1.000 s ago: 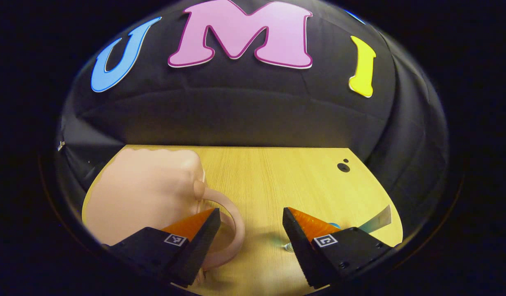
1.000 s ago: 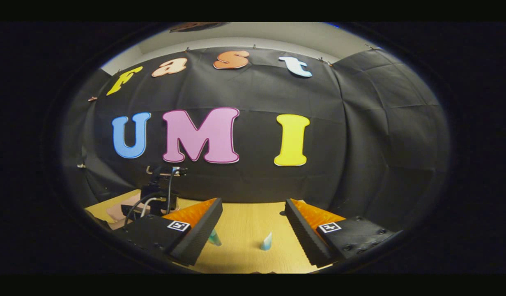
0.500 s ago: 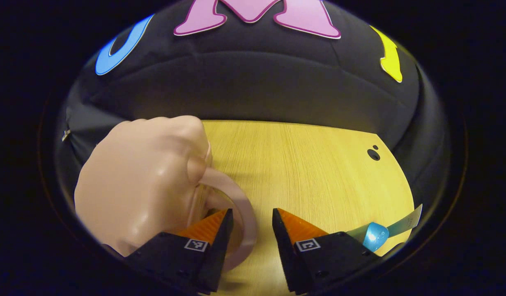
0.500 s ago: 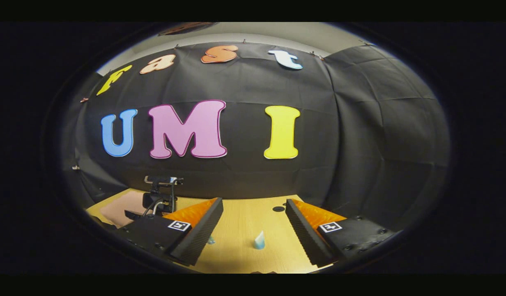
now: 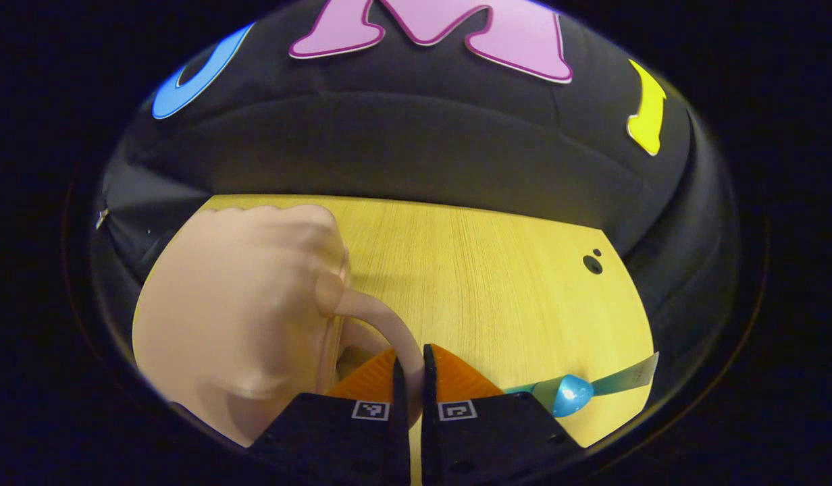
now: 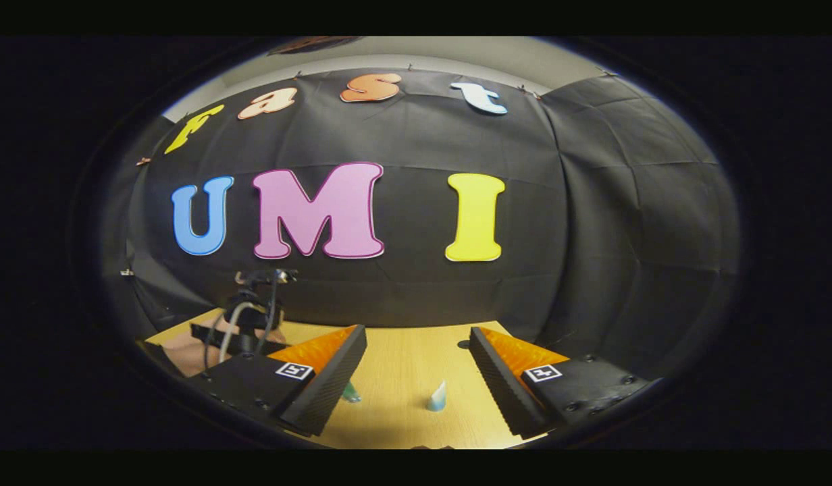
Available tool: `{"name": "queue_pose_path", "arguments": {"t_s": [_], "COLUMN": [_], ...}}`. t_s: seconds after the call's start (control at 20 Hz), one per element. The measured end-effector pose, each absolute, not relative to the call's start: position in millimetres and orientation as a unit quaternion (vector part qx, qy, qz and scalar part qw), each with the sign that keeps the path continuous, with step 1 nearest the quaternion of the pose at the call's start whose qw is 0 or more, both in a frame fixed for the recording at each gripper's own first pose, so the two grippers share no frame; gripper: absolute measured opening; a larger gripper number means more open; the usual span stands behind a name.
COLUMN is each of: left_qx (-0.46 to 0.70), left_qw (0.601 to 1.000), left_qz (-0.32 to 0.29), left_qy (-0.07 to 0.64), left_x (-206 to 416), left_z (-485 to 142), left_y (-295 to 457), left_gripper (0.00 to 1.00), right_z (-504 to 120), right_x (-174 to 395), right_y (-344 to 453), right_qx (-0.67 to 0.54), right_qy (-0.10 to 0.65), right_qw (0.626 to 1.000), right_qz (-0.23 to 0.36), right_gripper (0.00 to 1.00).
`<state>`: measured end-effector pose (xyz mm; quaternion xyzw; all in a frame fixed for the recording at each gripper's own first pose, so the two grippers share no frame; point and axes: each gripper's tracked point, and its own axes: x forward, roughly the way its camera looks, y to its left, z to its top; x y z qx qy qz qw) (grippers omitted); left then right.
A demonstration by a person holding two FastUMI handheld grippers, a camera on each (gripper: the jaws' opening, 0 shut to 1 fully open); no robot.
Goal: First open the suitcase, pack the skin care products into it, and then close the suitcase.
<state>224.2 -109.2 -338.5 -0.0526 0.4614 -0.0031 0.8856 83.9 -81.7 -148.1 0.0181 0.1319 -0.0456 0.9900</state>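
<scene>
With my left tongs [image 5: 409,378] clamped on the suitcase [image 5: 240,310] handle [image 5: 389,331] and right tongs [image 6: 416,371] wide and idle, opening begins; next, I should lift.

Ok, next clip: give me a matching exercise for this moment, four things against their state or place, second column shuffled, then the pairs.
Things:
1. left gripper
2. right gripper
3. pink suitcase
4. blue-capped tube

States or places:
A. open, hovering above the wooden table with nothing between its fingers
B. lying on its side, at the right of the left gripper view
C. shut on the curved handle
D. lid down, at the left of the left gripper view

Pairs: 1-C, 2-A, 3-D, 4-B
</scene>
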Motion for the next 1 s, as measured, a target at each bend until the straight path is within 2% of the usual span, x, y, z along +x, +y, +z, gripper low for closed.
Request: {"name": "queue_pose_path", "arguments": {"t_s": [0.1,0.15,0.35,0.5,0.8,1.0], "left_qx": [-0.054,-0.041,0.0,0.011,0.073,0.144], "left_qw": [0.886,0.888,0.89,0.884,0.887,0.877], "left_qz": [-0.024,-0.031,-0.049,-0.06,-0.036,0.004], "left_qy": [0.46,0.456,0.453,0.463,0.455,0.458], "left_x": [225,229,227,219,221,227], "left_z": [-302,-283,-209,-177,-132,-128], "left_y": [-99,-89,-40,6,126,232], "left_gripper": [0.14,0.12,0.12,0.11,0.12,0.11], "right_z": [-152,-152,-155,-151,-144,-133], "right_x": [88,91,100,102,92,82], "right_y": [-73,-68,-51,-45,-32,-10], "right_qx": [0.03,0.039,0.059,0.057,0.034,0.004], "right_qy": [0.134,0.133,0.137,0.128,0.127,0.121], "right_qw": [0.99,0.99,0.989,0.99,0.991,0.993], "right_qz": [-0.035,-0.029,-0.006,0.002,-0.002,-0.009], "right_gripper": [0.98,0.97,0.98,0.97,0.97,0.97]}}
